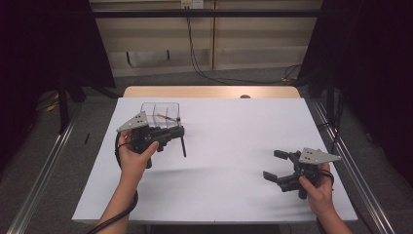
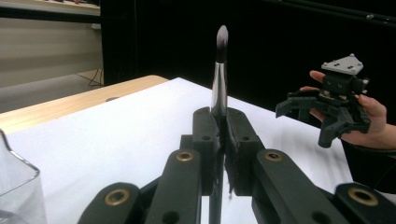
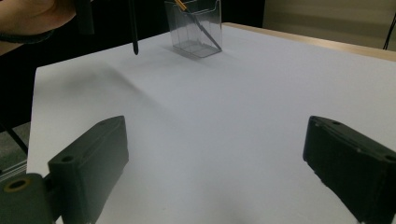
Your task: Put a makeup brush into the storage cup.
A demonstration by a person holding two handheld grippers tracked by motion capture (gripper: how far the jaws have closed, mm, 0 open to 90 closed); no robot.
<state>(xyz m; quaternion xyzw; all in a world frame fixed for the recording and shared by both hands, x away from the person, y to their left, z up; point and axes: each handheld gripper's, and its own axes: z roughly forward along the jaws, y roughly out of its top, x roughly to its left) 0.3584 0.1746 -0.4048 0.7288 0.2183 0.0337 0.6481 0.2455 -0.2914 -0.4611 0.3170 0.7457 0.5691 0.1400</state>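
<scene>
Makeup brush (image 2: pixel 219 79) upright in left gripper (image 2: pixel 223 122), bristles up.

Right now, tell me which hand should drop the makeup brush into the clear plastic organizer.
Left. Its tool is already shut on the black-handled, silver-ferruled makeup brush, beside the clear plastic organizer. The right tool is open, holds nothing, and sits across the white table.
</scene>
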